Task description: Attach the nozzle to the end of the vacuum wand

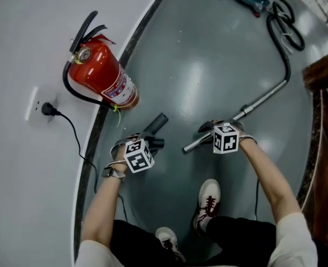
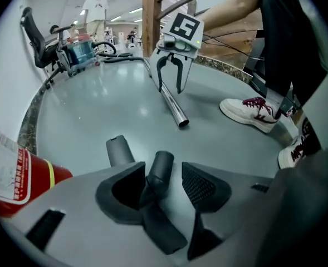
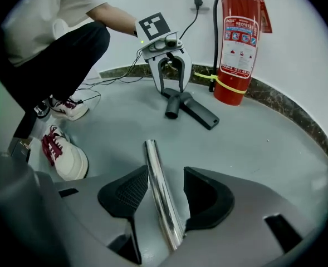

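While both hands are low over the glossy grey floor (image 1: 208, 65) in the head view, the left tool (image 1: 151, 142) sits at the black plastic nozzle (image 1: 157, 124) and the right tool (image 1: 213, 129) at the chrome vacuum wand (image 1: 261, 100), near its open end.

Left gripper view: jaws wide apart, ribbed dark pads either side of the nozzle's round tubular neck, not clamped.

Right gripper view: jaws equally wide, the smooth mirror-bright wand lying between the pads, ungripped. Nozzle and wand lie apart on the floor.

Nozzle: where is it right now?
Head view, left of centre: the nozzle lies on the floor inside the open left claw, just below the fire extinguisher, apart from the wand.
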A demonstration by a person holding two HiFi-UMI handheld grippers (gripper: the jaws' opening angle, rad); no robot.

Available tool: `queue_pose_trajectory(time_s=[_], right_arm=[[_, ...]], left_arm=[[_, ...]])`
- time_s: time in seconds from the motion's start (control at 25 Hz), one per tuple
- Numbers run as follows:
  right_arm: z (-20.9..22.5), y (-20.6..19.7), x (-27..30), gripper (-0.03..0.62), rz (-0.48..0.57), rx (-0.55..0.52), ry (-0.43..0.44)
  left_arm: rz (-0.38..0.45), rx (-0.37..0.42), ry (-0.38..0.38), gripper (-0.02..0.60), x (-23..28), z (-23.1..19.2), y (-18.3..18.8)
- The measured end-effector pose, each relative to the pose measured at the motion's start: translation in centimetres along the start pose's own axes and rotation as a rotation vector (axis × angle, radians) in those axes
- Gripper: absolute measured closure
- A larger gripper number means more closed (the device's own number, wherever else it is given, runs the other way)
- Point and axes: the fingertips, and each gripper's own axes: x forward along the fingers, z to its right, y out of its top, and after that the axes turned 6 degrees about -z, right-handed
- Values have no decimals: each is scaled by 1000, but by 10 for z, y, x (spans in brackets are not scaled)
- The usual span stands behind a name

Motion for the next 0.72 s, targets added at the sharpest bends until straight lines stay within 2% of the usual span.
queue_pose_trajectory(time_s=[0.12, 0.24, 0.4, 0.72], right_arm=[[-5, -8, 16, 391, -54, -114, 30], [-8, -15, 25, 381, -76, -181, 41], [-16, -20, 27, 379, -103, -238, 59], [-18, -32, 35, 379, -141, -252, 77]], left_arm=[[-80, 100, 21, 377, 11, -1, -8], [-115, 175, 38, 376, 17, -4, -7], [-134, 191, 6, 376, 27, 4, -7], [-184, 211, -29, 377, 43, 2, 0]])
